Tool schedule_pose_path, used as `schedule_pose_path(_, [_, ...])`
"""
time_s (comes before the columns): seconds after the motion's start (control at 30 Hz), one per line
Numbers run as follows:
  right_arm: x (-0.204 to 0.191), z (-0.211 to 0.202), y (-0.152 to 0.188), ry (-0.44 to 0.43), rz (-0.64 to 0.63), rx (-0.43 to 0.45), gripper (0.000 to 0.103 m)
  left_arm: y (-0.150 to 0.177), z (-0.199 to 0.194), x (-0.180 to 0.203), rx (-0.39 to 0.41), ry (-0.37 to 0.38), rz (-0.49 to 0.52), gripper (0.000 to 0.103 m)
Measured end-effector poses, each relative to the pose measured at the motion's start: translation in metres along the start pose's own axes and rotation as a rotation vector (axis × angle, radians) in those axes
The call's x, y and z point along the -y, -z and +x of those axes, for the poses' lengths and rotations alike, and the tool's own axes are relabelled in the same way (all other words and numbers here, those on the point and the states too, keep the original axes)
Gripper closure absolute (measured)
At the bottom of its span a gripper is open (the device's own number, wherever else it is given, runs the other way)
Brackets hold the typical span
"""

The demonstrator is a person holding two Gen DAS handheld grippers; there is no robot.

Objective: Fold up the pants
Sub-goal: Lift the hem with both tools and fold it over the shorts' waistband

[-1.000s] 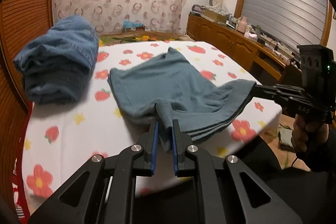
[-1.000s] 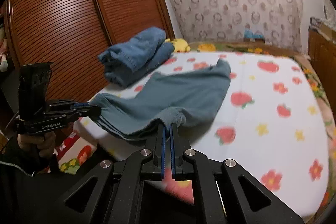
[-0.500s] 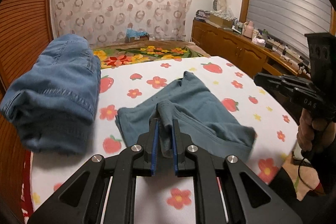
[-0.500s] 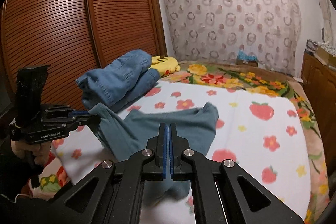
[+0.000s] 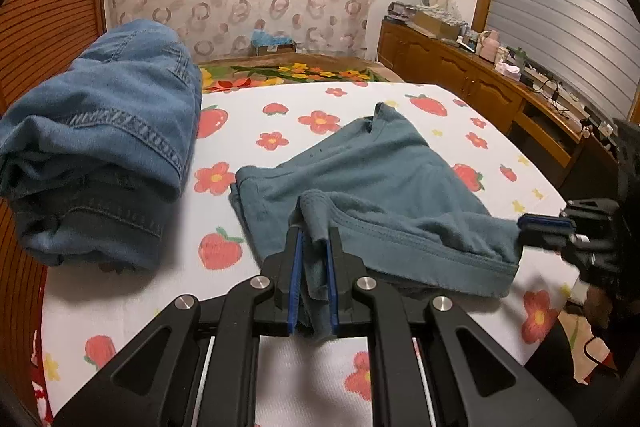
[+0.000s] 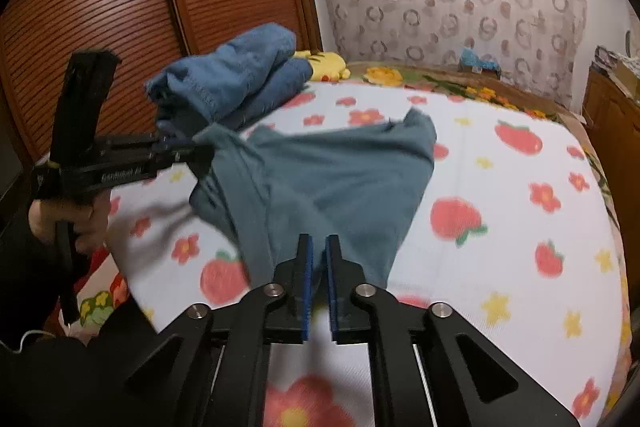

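The teal pants (image 5: 384, 179) lie folded over on the flowered bed sheet (image 5: 280, 115). My left gripper (image 5: 315, 233) is shut on a bunched corner of their near edge, and the cloth sticks up between the blue pads. The right wrist view shows the same left gripper (image 6: 200, 149), a hand on its handle, holding that corner just above the sheet. My right gripper (image 6: 319, 241) is opening. Its pads stand apart over the other near corner of the teal pants (image 6: 340, 179) without pressing on it. From the left wrist, the right gripper (image 5: 524, 225) has its tips at that corner.
A pile of folded blue jeans (image 5: 104, 131) sits at the bed's left side, close to the teal pants. A slatted wooden wardrobe (image 6: 100, 7) stands beyond it. A wooden sideboard (image 5: 460, 75) with clutter runs along the right wall. A yellow soft thing (image 6: 324, 61) lies behind the jeans.
Both grippers carried the pants' near edge forward and down over the rest of the cloth. The right jaws, shut before, now stand apart. The left grip is unchanged.
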State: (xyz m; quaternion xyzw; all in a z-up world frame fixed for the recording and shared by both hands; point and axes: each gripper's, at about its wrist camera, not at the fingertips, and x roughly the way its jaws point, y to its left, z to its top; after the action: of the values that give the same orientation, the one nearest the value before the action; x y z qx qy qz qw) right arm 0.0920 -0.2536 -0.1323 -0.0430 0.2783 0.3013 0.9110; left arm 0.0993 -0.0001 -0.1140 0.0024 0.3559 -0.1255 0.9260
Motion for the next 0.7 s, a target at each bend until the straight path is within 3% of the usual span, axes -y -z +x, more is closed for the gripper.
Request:
schedule_pose_path(0.03, [-0.002,-0.001,0.003,0.002,0.003,-0.001,0.069,0.001,0.000,0.000,-0.001,-0.002,0.001,0.091])
schedule_pose_path(0.1, [-0.003,-0.006,0.010,-0.020,0.015,-0.003,0.064,0.003,0.002,0.001,-0.005,-0.001,0.000,0.091])
schedule_pose_path(0.43, [-0.004,0.010,0.016,-0.054,0.043,-0.077,0.064,0.007,0.006,0.001,-0.010,-0.007,0.004,0.091])
schedule_pose_path(0.47, [-0.004,0.012,0.014,-0.054,0.040,-0.076,0.067,0.007,0.006,0.001,-0.007,-0.004,0.006,0.091])
schedule_pose_path(0.5, [-0.004,0.011,0.010,-0.054,0.033,-0.067,0.082,0.006,0.004,0.002,-0.004,0.000,0.009,0.091])
schedule_pose_path(0.53, [-0.003,0.009,0.007,-0.053,0.025,-0.056,0.088,0.003,0.003,0.003,0.000,0.004,0.014,0.091])
schedule_pose_path(0.7, [0.006,-0.008,-0.025,-0.050,-0.003,0.035,0.091,-0.015,-0.009,0.006,0.052,0.016,0.027,0.091])
